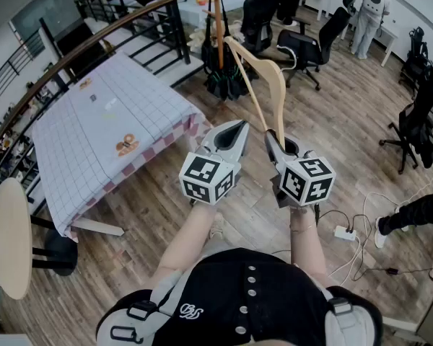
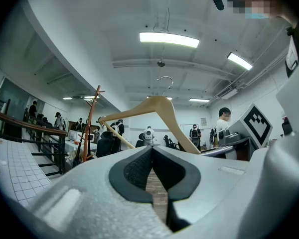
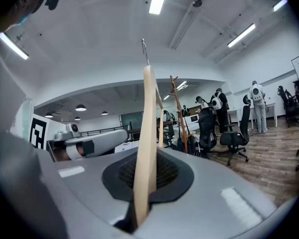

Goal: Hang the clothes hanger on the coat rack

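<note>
Right gripper (image 1: 273,144): fingers clamped on one arm of the wooden clothes hanger (image 3: 145,133), held up short of the coat rack (image 1: 217,13). Left gripper (image 1: 234,132): fingers closed, empty. Risk: the one-ended grip could let the hanger pivot, so its hook (image 2: 164,79) misses the rack.

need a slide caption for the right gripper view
Right gripper shut on a wooden clothes hanger, seen edge-on, with the coat rack standing ahead.

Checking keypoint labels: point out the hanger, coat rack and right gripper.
hanger (image 2: 160,103), left gripper view, apex under the hook.
coat rack (image 2: 91,119), left gripper view, middle of the pole.
right gripper (image 1: 269,137), head view, jaw tips, shut on the hanger's arm.
</note>
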